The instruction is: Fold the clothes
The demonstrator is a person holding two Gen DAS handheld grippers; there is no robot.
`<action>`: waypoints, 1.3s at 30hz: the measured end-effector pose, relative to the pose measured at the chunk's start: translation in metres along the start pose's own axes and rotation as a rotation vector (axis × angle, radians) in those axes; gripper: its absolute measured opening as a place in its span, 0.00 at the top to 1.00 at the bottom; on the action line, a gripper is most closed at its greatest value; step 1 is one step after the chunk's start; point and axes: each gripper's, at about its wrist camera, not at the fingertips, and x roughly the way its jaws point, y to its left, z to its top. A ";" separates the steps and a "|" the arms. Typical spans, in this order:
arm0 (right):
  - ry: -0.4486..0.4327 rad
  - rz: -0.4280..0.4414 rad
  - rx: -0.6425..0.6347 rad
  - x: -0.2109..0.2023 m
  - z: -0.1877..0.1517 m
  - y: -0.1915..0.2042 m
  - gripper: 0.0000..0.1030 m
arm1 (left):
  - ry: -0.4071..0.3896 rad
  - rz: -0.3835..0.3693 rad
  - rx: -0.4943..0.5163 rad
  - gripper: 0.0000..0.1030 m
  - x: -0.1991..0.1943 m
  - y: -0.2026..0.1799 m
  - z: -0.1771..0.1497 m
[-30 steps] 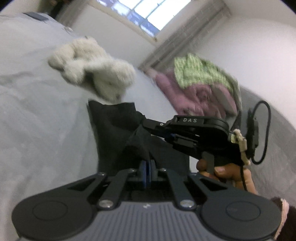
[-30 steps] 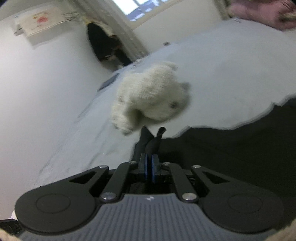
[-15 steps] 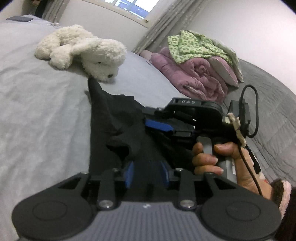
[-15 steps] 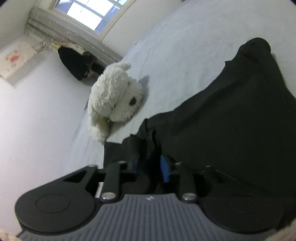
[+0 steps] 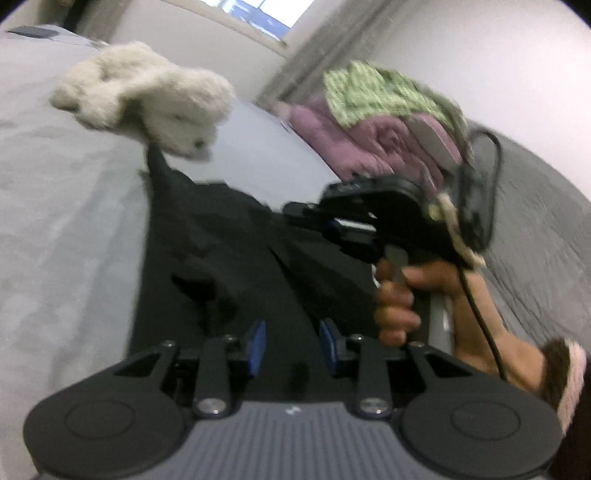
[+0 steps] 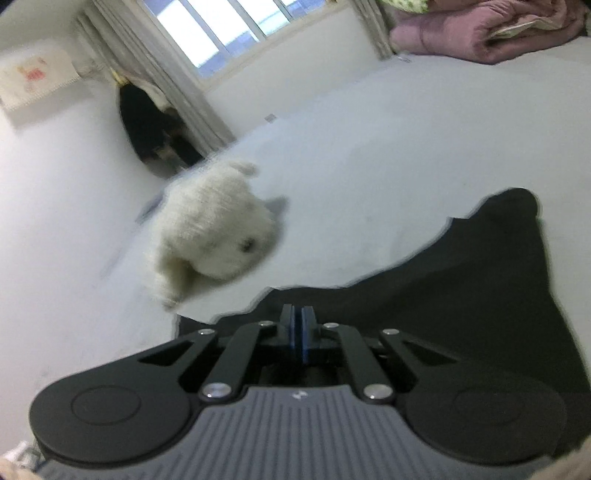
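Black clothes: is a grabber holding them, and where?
Both jaws are closing: left gripper open over the black garment, right gripper nearly shut at its edge, hold unclear.

A white plush dog lies on the grey bedsheet, its head toward the cameras. Beyond the plush dog, against the wall, a window stands flanked by grey curtains, with a dark heap at their foot. Well to the right of the plush dog, a rolled pink quilt rests on the bed, a green-patterned cloth draped on top.
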 end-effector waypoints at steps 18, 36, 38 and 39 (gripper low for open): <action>0.219 0.143 -0.343 -0.029 -0.063 0.089 0.51 | 0.090 0.210 0.015 0.58 -0.089 -0.028 -0.013; 0.171 -0.009 -0.071 -0.091 -0.077 0.024 0.81 | 0.138 0.288 0.027 0.58 -0.178 -0.034 -0.074; 0.177 0.006 -0.032 -0.106 -0.079 0.018 0.80 | 0.157 0.288 0.045 0.58 -0.183 -0.041 -0.084; 0.182 0.019 -0.008 -0.115 -0.081 0.015 0.80 | 0.166 0.289 0.054 0.58 -0.186 -0.045 -0.090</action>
